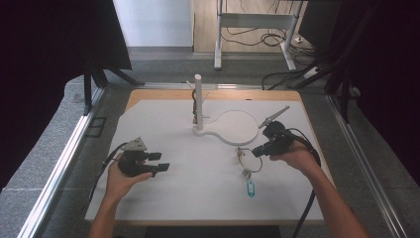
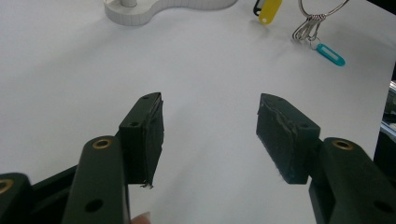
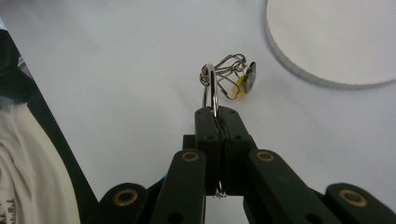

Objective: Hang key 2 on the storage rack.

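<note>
The right gripper (image 3: 217, 114) fingers (image 3: 207, 126) are clenched on the key ring (image 3: 211, 86)'s near edge; left gripper (image 2: 210, 135) fingers stand released, nothing between them.

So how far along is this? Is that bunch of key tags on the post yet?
Not yet. Done: the right gripper has shut on the key ring, which now hangs from it with its tags. In hand: carrying it, still short of the white stand. Left, probably: hanging the ring on the post. The left gripper waits open.
</note>
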The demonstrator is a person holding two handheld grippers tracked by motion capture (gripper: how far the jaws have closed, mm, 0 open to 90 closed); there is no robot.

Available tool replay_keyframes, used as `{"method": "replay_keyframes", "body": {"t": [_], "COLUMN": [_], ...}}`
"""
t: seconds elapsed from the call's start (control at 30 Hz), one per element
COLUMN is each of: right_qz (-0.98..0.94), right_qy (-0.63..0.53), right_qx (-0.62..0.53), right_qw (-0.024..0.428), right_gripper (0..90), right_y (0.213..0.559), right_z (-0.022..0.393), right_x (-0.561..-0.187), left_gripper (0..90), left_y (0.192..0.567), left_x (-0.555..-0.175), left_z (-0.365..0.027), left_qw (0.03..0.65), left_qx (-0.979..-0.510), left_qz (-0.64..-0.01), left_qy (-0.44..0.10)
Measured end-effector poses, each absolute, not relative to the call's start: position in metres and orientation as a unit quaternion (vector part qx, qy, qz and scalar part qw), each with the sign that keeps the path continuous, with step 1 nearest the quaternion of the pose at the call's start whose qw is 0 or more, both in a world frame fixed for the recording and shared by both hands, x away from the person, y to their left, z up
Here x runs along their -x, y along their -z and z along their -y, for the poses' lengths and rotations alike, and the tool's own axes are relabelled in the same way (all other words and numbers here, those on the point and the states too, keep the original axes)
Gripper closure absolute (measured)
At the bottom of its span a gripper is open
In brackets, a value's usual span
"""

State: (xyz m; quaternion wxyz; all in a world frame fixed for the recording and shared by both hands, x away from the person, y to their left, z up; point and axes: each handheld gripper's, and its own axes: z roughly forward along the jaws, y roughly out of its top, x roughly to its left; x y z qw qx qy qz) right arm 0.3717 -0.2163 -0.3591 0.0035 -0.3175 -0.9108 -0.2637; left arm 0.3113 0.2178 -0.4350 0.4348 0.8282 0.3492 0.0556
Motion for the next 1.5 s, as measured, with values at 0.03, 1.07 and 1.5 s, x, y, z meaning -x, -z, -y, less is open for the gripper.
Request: {"method": "replay_keyframes", "body": {"t": [0.03,1.07,1.5], "right_qz": [0.911,0.898,0.9], "right_qy": [0.265,0.298,0.293], "right_qx": [0.317,0.321,0.322], "right_qw": [0.002,-0.031,-0.031], "right_gripper": [87.5,87.6,87.6], "right_y": [0.358,0.299,0.292], "right_z": [0.215,0.201,0.188], "right_x": [-0.373,-0.406,-0.42], "left_gripper": [42.0,42.0,42.0], "left_y": [0.435,0.433,0.432], "left_x": [-0.311,-0.311,-0.311], "left_z": [-0.218,-0.219,-0.221], "left_qw": [0.435,0.44,0.446], "left_qx": [-0.828,-0.825,-0.822], "left_qz": [-0.349,-0.35,-0.351], "left_qy": [-0.056,-0.055,-0.055]}}
